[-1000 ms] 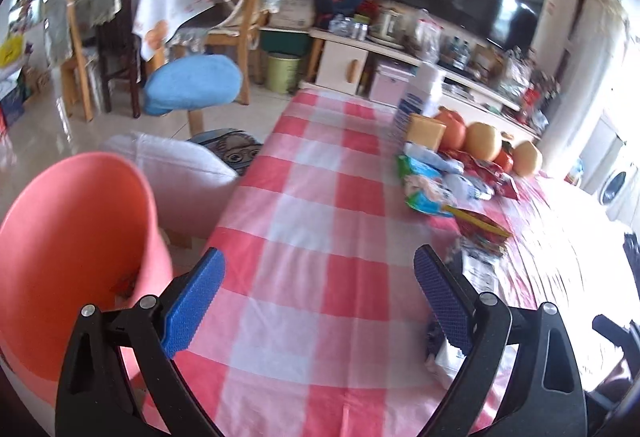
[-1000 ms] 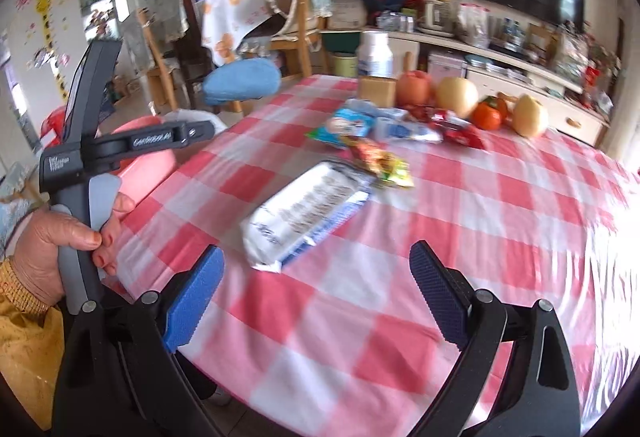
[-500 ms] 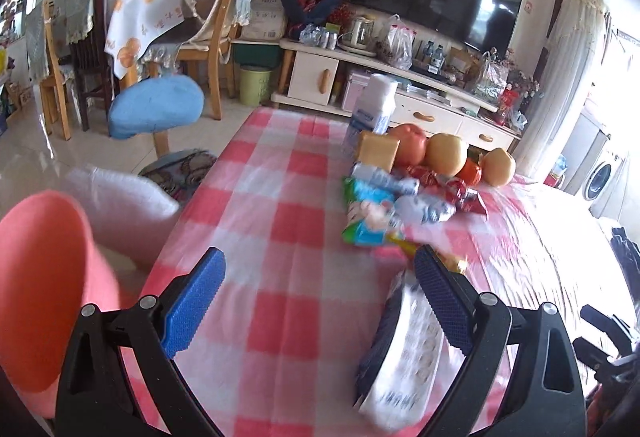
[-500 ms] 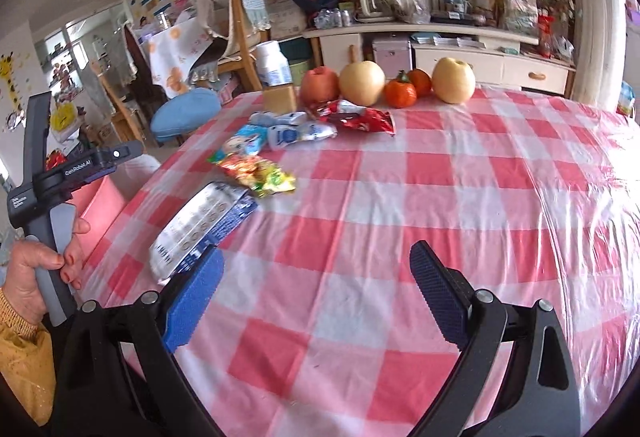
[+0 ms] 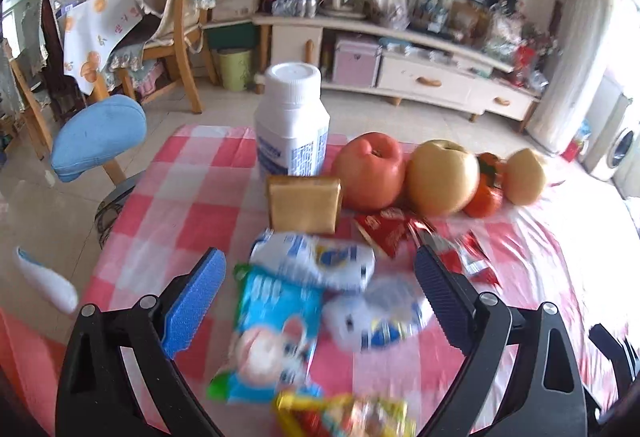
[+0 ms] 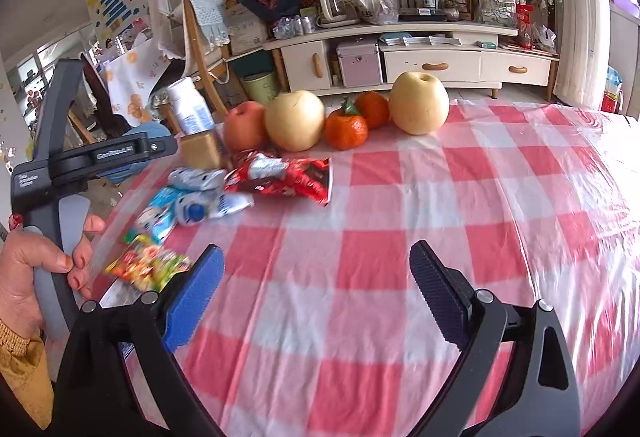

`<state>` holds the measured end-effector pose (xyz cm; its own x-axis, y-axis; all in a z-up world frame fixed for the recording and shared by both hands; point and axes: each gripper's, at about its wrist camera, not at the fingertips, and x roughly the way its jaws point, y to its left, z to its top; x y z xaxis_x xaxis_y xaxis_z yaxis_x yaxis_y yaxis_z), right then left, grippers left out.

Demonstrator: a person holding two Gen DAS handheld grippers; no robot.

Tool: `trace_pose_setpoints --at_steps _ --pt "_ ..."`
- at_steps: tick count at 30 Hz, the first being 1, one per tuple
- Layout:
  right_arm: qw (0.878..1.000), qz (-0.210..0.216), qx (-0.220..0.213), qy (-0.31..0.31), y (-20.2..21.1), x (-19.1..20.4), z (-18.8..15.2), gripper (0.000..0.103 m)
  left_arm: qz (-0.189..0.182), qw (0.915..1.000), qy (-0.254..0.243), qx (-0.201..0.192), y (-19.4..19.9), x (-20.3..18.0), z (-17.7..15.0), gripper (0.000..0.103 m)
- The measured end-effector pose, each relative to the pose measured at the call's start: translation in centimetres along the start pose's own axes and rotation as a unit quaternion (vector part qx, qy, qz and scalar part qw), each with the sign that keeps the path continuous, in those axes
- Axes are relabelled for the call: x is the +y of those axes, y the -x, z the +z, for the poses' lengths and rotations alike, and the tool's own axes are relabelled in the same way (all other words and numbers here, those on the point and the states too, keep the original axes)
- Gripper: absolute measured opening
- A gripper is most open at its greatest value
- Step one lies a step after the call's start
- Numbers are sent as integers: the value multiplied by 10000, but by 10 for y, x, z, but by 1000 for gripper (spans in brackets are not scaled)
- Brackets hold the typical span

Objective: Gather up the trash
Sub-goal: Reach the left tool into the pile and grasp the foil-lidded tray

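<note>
The tabletop (image 6: 420, 205), under a red-and-white checked cloth, is lying bare across its whole right and near part in the right wrist view, giving wide room there; its left edge is running just beyond the litter. Along the far edge a white bottle (image 5: 292, 125), a tan box (image 5: 305, 203), a red apple (image 5: 370, 171), two yellow pears (image 5: 442, 177), and orange fruits (image 6: 346, 129) are standing in a row, touching or nearly so.

The left gripper (image 5: 316, 291) is hanging over the trash with its jaws spread wide, holding nothing. Between and below them a blue snack wrapper (image 5: 276, 333) and two crumpled white-and-blue wrappers (image 5: 316, 261) are lying close together, blurred. A red foil wrapper (image 6: 286, 177) is lying just in front of the fruit, and a yellow-green candy packet (image 6: 148, 265) is sitting nearest the left edge.

The right gripper (image 6: 316, 293) is hovering over the bare cloth, jaws likewise apart and empty. A hand (image 6: 36, 269) is gripping the left tool's handle.
</note>
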<state>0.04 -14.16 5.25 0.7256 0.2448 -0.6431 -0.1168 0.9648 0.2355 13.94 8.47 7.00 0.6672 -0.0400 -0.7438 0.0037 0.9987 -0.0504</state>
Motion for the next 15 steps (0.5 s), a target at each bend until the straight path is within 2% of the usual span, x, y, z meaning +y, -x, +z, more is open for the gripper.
trace_pose_setpoints --at_steps 3,5,9,11,15 --pt "10000 41 30 -77 -12 -11 9 94 189 9995 147 223 -27 -1 11 94" --pt "10000 29 62 -70 -18 -18 12 94 108 9983 386 411 -42 4 17 94" --pt "9998 56 155 -149 -26 -31 14 94 93 9968 582 533 -58 13 26 94" --pt "9996 84 169 -232 -26 -36 14 94 10 9957 628 675 -67 15 29 94" --pt "9991 150 168 -352 -25 -42 15 94 94 9954 459 834 -82 9 32 94"
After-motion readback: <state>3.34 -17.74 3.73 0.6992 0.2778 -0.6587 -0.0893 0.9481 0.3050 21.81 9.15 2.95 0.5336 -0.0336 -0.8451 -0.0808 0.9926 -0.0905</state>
